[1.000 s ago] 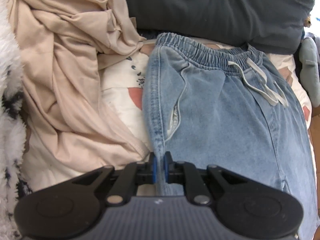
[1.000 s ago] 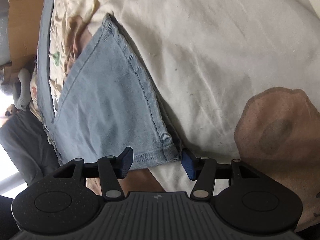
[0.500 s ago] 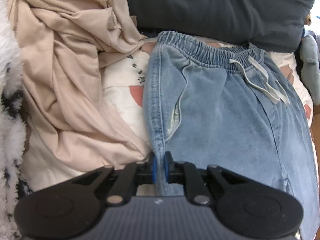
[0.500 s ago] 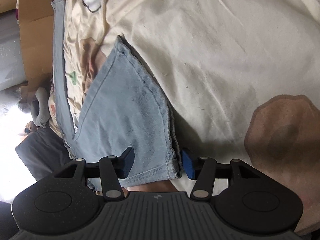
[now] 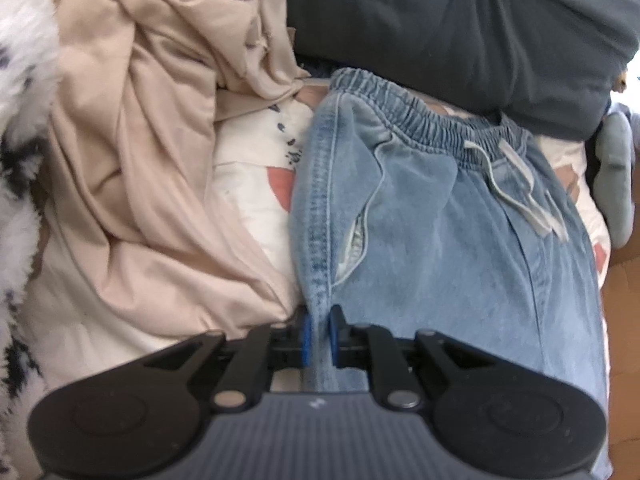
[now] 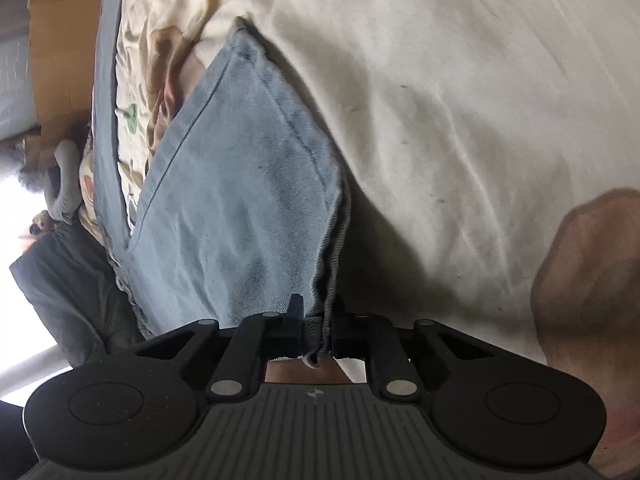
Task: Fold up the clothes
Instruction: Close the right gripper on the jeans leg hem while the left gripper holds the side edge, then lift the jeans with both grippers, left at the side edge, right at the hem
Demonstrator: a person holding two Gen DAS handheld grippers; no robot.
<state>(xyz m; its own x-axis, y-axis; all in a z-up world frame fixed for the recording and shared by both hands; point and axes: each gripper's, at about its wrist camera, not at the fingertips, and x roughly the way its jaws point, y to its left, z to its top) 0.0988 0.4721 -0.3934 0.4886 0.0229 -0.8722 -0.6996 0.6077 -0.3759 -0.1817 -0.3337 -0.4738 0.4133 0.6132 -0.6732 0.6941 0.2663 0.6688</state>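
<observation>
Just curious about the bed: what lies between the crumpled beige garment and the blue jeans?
In the left wrist view, a strip of bare printed bedsheet separates the beige garment from the jeans; near the left gripper, they meet.

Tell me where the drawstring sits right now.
Left wrist view, right of centre: the white drawstring hangs from the jeans' elastic waistband, just below the dark grey garment.

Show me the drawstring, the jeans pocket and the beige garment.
drawstring (image 5: pixel 516 184), left wrist view, on a hanging white cord.
jeans pocket (image 5: pixel 354 236), left wrist view, on the opening's edge.
beige garment (image 5: pixel 152 160), left wrist view, on its crumpled middle.
</observation>
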